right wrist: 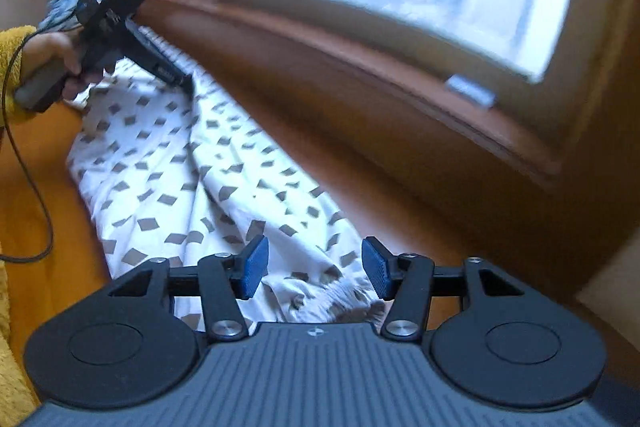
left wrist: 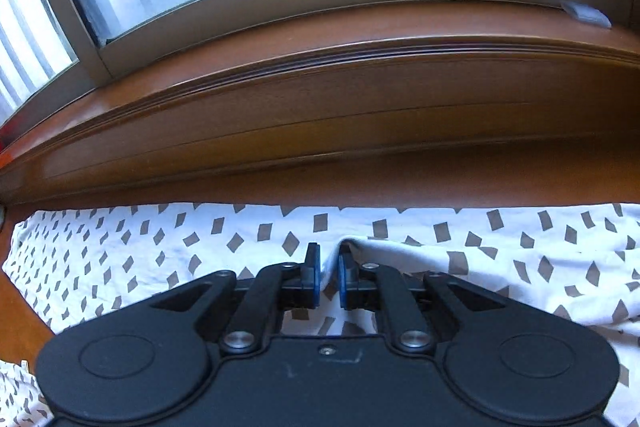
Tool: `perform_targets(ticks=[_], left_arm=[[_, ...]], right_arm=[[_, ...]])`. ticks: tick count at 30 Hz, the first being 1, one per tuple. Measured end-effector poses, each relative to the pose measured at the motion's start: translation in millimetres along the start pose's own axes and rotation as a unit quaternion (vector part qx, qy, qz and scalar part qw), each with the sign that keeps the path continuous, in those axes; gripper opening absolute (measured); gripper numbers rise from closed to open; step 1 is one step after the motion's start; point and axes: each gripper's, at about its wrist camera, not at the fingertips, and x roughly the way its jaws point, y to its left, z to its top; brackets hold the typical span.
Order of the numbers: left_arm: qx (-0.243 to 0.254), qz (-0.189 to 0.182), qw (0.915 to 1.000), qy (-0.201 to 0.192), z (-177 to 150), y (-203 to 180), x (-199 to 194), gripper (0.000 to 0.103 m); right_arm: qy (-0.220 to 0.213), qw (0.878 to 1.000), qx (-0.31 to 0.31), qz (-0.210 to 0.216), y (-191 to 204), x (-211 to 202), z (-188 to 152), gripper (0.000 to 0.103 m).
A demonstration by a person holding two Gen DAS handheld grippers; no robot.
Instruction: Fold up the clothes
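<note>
Matte black tongs (right wrist: 315, 269) are seen on the right, with round pivot discs, silver screws and ribbed blue pads (right wrist: 256, 267) set ahead of a grooved grey housing. Left of that housing, the second black tongs (right wrist: 186, 83) are seen in a hand (right wrist: 60, 67); a mustard fleece sleeve (right wrist: 16, 47) is worn, a thin black cable (right wrist: 36, 187) trailing beneath.

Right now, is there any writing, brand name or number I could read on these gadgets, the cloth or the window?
None can be read.
White cloth: only grey diamond shapes, no letters.
Left gripper and right gripper: no legible markings.
Small pale tag on the wooden sill: too blurred to read.
</note>
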Motion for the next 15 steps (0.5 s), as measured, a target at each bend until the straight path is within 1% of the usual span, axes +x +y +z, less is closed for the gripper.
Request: perform_targets(ticks=[1,3,4,5,7,8,9,11,12,13,14,15], left_arm=[[0.000,-0.001,1.0000,-0.001,0.4,1.3,-0.8,0.008],[-0.001,0.000,1.0000,-0.007,-0.1,2.7,-7.2,0.008],[-0.003,0.000,0.9999,-0.012,1.6,3.2,-10.3,0.008],[-0.005,0.000,0.9998,-0.017,3.5,4.5,-12.8,0.009],[-0.004,0.004,0.9998,-0.018,7.6,6.4,-11.2,0.012],[-0.004,0.009,0.9998,-0.015,9.6,6.5,-6.6,0.014],[-0.006,0.010,0.9999,-0.009,11.5,5.8,-1.1,0.014],[-0.012,0.008,0.9999,0.003,15.2,4.2,9.2,0.015],[-0.013,0.008,0.9998,0.008,17.5,4.1,12.4,0.015],[-0.012,0.011,0.9998,0.012,18.8,2.8,16.0,0.015],[-0.010,0.015,0.9997,0.015,19.5,0.8,20.0,0.015],[-0.008,0.017,0.9997,0.018,19.9,-0.7,22.7,0.015]], right_arm=[[0.012,1.000,-0.001,0.014,-6.0,7.0,2.1,0.054],[0.043,0.999,-0.004,0.026,-13.4,19.9,-0.5,0.025],[0.050,0.998,0.010,0.036,-17.9,21.4,-1.1,0.008],[0.051,0.997,0.027,0.045,-22.8,21.5,-1.8,0.008],[0.022,0.994,0.096,0.047,-36.1,12.6,-3.5,0.009],[0.010,0.991,0.127,0.044,-42.6,9.2,-5.1,0.011],[0.011,0.989,0.148,0.030,-47.8,10.8,-9.5,0.013],[0.028,0.985,0.170,0.001,-54.0,18.5,-19.1,0.017],[0.034,0.983,0.180,-0.009,-56.4,20.8,-22.9,0.022],[0.032,0.982,0.187,-0.015,-56.6,18.3,-23.4,0.032],[0.030,0.980,0.194,-0.021,-56.9,15.9,-24.0,0.044],[0.026,0.980,0.195,-0.029,-55.8,12.3,-23.6,0.050]])
